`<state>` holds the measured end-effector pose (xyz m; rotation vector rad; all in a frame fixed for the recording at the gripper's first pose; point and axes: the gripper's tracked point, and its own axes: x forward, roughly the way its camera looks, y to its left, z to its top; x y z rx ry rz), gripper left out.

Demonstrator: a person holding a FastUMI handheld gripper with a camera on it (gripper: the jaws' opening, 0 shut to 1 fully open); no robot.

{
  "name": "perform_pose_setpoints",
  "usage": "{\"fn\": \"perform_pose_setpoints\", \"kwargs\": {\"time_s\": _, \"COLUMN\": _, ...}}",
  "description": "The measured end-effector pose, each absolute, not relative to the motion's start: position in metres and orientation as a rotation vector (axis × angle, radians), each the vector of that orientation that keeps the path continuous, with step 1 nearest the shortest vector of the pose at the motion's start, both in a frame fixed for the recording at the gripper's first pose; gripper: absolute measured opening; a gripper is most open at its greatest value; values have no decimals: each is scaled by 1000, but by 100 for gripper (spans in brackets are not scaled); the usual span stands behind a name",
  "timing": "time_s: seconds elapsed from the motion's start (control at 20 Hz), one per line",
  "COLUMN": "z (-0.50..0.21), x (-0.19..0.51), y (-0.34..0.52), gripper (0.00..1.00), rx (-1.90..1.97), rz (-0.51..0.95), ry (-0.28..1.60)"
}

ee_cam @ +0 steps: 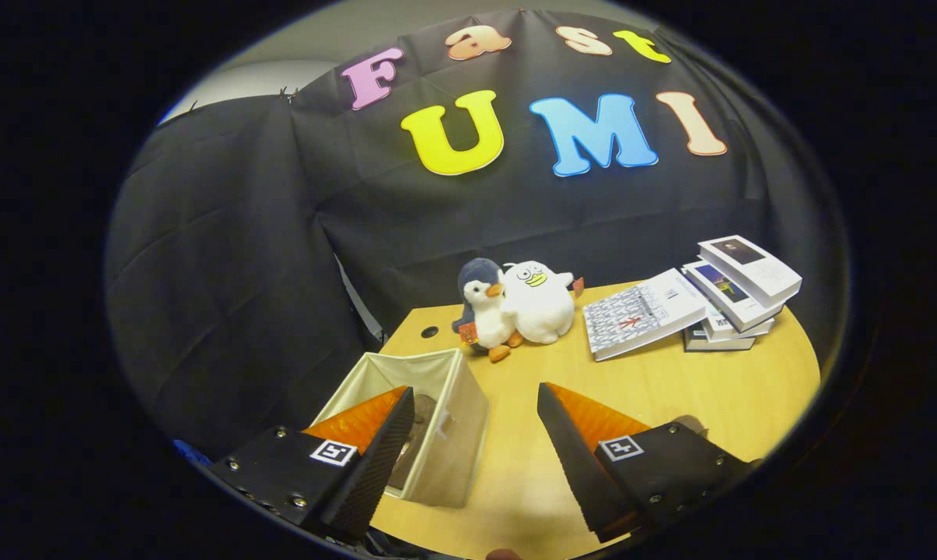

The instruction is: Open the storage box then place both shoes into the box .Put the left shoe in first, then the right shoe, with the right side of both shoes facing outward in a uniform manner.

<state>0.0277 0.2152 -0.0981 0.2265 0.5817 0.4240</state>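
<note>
The hand-held gripper (476,424) hovers above the desk (670,389) with its fingers spread wide, gripping nothing. The open storage box (437,420) sits by one finger, a dark shoe (414,435) inside. Beyond stand two plush toys (515,307) and stacked books (701,303).

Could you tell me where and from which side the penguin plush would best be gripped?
With the gripper open and empty, probably grip the penguin plush across its soft upright body, coming from the front over the table. The white plush presses against its far flank, so close the jaws front-to-back from above.
</note>
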Motion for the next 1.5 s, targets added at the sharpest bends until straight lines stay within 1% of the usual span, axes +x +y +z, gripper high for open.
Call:
{"fn": "perform_pose_setpoints", "kwargs": {"time_s": 0.35, "z": -120, "x": 32, "y": 127, "gripper": 98, "rx": 173, "rz": 302, "ry": 585}}
{"fn": "perform_pose_setpoints", "kwargs": {"time_s": 0.8, "z": -183, "x": 15, "y": 35, "gripper": 98, "rx": 136, "rz": 166, "ry": 667}}
{"fn": "perform_pose_setpoints", "kwargs": {"time_s": 1.2, "z": -250, "x": -6, "y": -8, "gripper": 98, "rx": 117, "rz": 128, "ry": 795}}
{"fn": "perform_pose_setpoints", "kwargs": {"time_s": 1.5, "z": -294, "x": -23, "y": -17, "gripper": 98, "rx": 101, "rz": 163, "ry": 903}}
